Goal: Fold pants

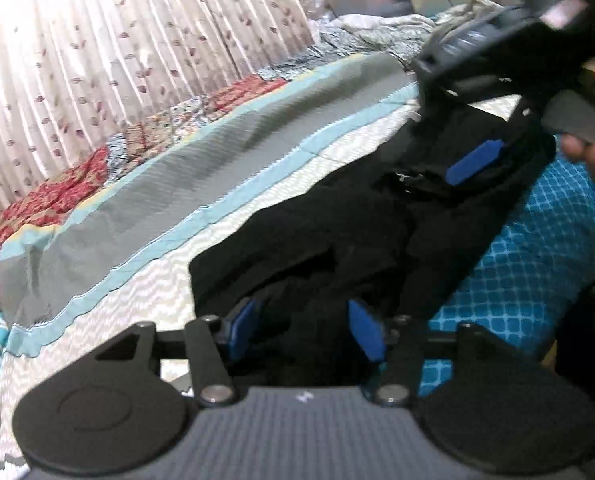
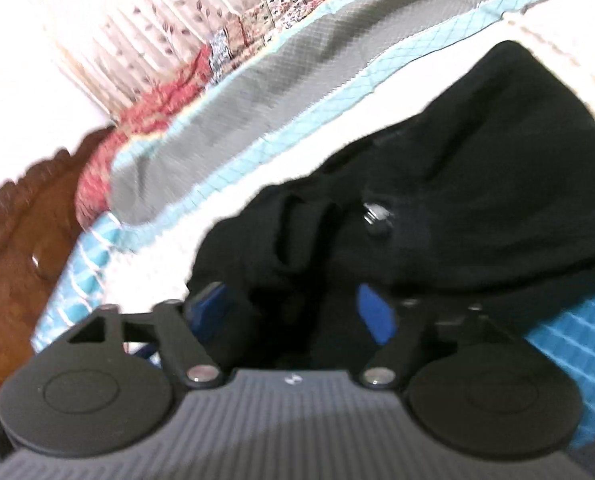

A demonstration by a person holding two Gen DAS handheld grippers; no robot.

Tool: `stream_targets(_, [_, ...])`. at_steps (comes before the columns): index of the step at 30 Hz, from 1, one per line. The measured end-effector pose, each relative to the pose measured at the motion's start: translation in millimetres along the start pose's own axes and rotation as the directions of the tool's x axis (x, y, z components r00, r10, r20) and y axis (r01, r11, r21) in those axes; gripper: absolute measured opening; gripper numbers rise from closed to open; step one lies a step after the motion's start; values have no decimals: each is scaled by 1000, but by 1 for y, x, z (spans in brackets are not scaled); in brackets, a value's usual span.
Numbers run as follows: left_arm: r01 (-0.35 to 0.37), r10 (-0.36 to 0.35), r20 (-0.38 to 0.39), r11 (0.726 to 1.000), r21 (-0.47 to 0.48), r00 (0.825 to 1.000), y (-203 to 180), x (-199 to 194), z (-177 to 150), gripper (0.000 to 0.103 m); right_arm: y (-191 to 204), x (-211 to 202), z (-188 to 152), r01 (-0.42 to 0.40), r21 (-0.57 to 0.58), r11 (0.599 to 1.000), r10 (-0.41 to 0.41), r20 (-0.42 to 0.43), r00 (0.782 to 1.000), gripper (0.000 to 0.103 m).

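Plainly, black pants (image 1: 337,240) lie bunched on the quilted bedspread (image 1: 137,216), cloth between the parted jaws of both left gripper (image 1: 305,332) and right gripper (image 2: 293,316), neither visibly pinching.

Black pants (image 1: 337,216) lie on a grey, turquoise and white-zigzag bedspread (image 1: 145,208) beside leaf-printed cream curtains (image 1: 109,40).

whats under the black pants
The black pants lie on the quilt, over its pale zigzag band and its blue checked part. Whatever is directly beneath the cloth is covered.
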State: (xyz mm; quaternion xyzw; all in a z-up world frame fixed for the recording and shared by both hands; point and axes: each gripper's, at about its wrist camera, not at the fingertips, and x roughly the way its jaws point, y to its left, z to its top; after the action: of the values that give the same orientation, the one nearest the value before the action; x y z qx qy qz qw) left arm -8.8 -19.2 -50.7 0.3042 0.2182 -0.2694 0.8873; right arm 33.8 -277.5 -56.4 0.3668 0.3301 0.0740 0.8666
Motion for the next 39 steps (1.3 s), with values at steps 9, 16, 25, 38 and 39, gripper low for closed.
stream_targets(9, [7,-19,-119,995,-98,993,14,28,-5,45,22,83,5,35,41,999,-27,-186,982,48])
stream_targets(16, [-75,62,-87,983,-165,994,35,11,5,43,93,66,27,-238,-58,970,231,-103,967,20])
stream_targets(25, [12,-33,-193,994,-111,981,11,32,-2,49,18,68,-10,106,-14,994,-107,-124,987,41])
stream_targets(38, [104,-173,-64,809,-578,983,94,32,17,50,39,37,-10,-14,-104,994,9,-50,999,39])
stream_targets(39, [89,-178,-93,798,-596,979,96,41,13,49,38,42,-10,-14,-106,994,6,-71,997,36])
